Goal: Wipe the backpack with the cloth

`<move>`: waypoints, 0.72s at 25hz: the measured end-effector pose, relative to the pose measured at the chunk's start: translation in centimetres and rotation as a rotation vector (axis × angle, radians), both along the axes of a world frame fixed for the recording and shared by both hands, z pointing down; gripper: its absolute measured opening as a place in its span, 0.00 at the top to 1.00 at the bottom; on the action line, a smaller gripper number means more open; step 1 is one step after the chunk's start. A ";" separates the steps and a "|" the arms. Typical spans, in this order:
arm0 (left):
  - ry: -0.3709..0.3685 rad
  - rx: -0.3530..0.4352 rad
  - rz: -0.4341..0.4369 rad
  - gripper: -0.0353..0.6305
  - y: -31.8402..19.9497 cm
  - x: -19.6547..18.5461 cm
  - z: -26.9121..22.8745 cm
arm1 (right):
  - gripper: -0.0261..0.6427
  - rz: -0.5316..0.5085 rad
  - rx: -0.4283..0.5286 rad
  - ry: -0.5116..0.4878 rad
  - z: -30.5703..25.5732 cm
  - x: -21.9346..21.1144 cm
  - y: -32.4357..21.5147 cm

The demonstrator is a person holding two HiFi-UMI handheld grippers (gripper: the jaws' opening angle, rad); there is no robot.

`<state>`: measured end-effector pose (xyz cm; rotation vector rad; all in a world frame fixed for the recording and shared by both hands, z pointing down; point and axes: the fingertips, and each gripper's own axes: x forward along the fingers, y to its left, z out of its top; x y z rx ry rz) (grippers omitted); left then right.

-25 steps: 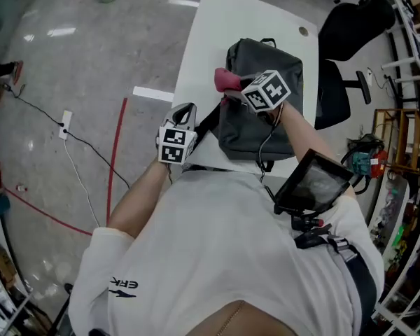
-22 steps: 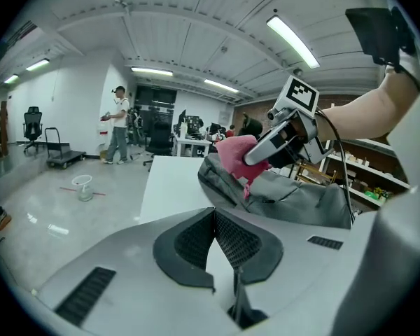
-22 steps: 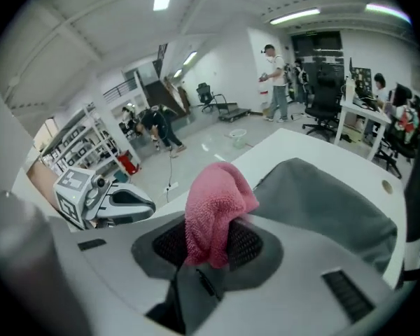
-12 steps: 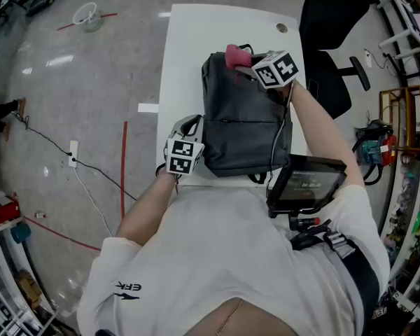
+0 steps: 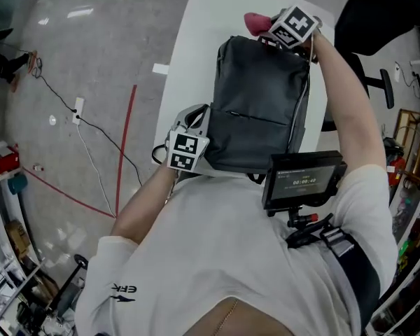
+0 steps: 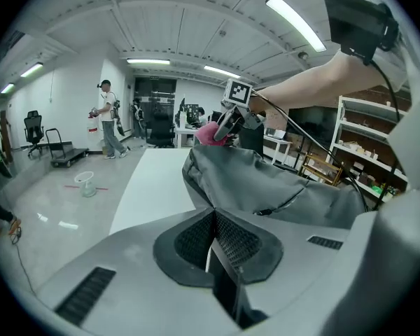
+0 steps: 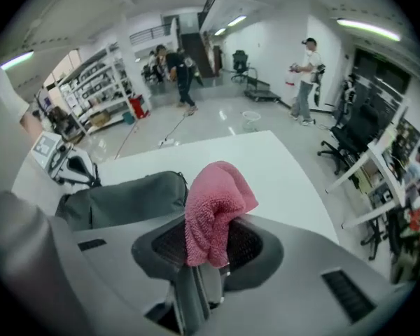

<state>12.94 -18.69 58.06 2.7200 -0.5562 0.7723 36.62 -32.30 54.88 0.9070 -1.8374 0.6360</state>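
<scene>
A dark grey backpack (image 5: 259, 103) lies lengthways on the white table (image 5: 199, 40). My right gripper (image 5: 269, 30) is at the bag's far top end, shut on a pink cloth (image 5: 255, 22). In the right gripper view the cloth (image 7: 213, 205) bunches up out of the shut right gripper (image 7: 206, 250), with the backpack (image 7: 126, 198) just to its left. My left gripper (image 5: 198, 117) sits at the bag's near left corner. The left gripper (image 6: 211, 222) is shut on a dark strip of the backpack (image 6: 266, 184), whose fabric stretches away from it.
A black office chair (image 5: 378, 19) stands off the table's right side. A red tape line (image 5: 126, 138) and a cable (image 5: 98, 135) run over the floor at the left. A screen (image 5: 301, 180) hangs at the person's chest. People stand far off in both gripper views.
My right gripper has carried the pink cloth from the bag's middle up along it to its far top end. The left gripper has stayed at the near left corner.
</scene>
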 end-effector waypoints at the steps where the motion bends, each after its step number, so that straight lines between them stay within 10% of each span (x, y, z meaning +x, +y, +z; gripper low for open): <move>1: -0.006 -0.005 -0.013 0.94 0.3 0.2 0.1 | 0.79 -0.072 -0.039 0.032 0.9 0.3 0.2; 8: -0.018 -0.020 -0.076 0.94 -1.5 -2.2 0.3 | 0.79 -0.547 -0.179 0.265 4.8 -2.0 -0.3; 18: -0.032 0.001 -0.080 0.94 -1.0 -0.3 -0.4 | 0.79 -0.709 -0.235 0.345 4.3 2.9 5.2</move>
